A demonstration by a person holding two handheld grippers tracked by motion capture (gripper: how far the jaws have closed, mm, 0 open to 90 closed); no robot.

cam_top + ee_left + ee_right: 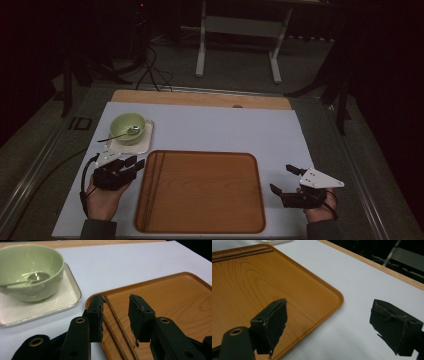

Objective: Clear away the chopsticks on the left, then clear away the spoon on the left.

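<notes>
The left gripper [116,312] hangs with jaws parted, empty, straddling the chopsticks [117,327] lying along the wooden tray's [200,220] left edge. The right gripper [334,327] waits wide open beside the tray. Thin sticks could slip or roll apart if pinched off-centre.

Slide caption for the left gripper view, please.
Open left gripper poised over chopsticks on wooden tray, green bowl alongside.

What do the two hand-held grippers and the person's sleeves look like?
Both are black two-jaw grippers. The left gripper and the right gripper each carry a pale grey three-cornered plate on top. Worn, frayed black pads line the jaws, brass-coloured rivets mark the links, and a black cable loops beside the left hand. The sleeves are dark grey.
</notes>
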